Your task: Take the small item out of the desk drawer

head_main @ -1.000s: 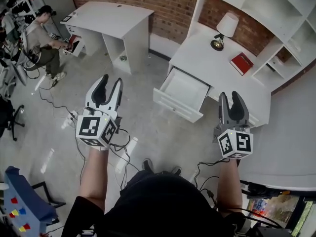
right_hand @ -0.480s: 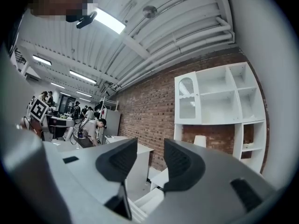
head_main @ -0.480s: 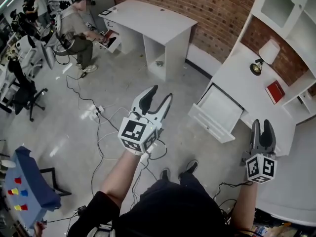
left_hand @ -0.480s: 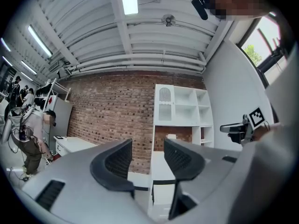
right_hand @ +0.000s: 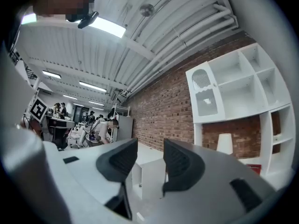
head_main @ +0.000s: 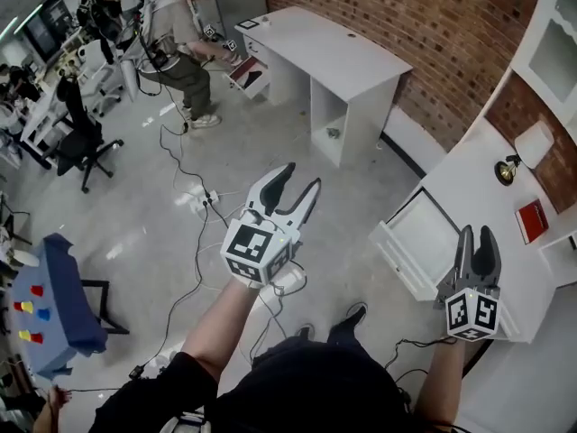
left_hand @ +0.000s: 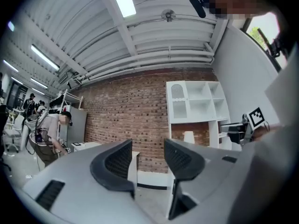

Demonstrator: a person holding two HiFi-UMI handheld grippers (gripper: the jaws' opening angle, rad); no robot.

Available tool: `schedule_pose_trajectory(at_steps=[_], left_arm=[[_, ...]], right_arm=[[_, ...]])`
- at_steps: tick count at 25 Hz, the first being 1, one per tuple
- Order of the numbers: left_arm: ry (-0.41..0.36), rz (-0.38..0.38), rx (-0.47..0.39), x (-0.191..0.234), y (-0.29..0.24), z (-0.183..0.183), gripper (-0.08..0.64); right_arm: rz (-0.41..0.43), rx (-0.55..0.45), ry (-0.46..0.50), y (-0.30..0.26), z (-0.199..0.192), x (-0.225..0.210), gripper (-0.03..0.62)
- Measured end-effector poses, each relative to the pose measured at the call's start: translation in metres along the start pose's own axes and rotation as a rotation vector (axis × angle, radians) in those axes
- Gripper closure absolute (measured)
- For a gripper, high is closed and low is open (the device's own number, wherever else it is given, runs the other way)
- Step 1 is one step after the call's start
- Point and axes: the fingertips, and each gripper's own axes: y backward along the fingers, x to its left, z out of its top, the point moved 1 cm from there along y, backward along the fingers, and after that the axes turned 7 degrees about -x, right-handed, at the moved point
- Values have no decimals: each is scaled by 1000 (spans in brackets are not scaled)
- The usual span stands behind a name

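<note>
Head view, drawer [head_main: 425, 240] stood open at desk's [head_main: 469, 179] front edge, contents unclear, left gripper [head_main: 300, 179] over floor [head_main: 352, 215], right gripper [head_main: 477, 234] near drawer, both jaws parted, empty.

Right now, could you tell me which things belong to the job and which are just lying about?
Job: open white desk drawer; left gripper; right gripper; jaws apart, empty.
Lying about: red book; white table lamp; black office chair.

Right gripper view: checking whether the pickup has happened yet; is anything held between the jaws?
No, the grey right gripper has its black-padded jaws apart, only the far white desk showing between them.
</note>
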Motion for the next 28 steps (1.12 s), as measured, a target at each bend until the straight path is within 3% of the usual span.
schedule_pose_trajectory(at_steps=[5, 9, 17, 22, 28], left_arm=[[-19, 71, 29, 18, -22, -7, 367], [-11, 76, 75, 8, -55, -29, 367], [-11, 83, 161, -35, -149, -68, 367], [9, 81, 209, -56, -189, -98, 367], [45, 60, 323, -59, -215, -157, 367]], right_arm=[[83, 4, -48, -55, -19, 0, 422], [123, 41, -69, -81, -45, -18, 423], [149, 167, -105, -126, -124, -109, 433], [173, 313, -98, -140, -203, -151, 437], [278, 517, -60, -143, -301, -152, 454]])
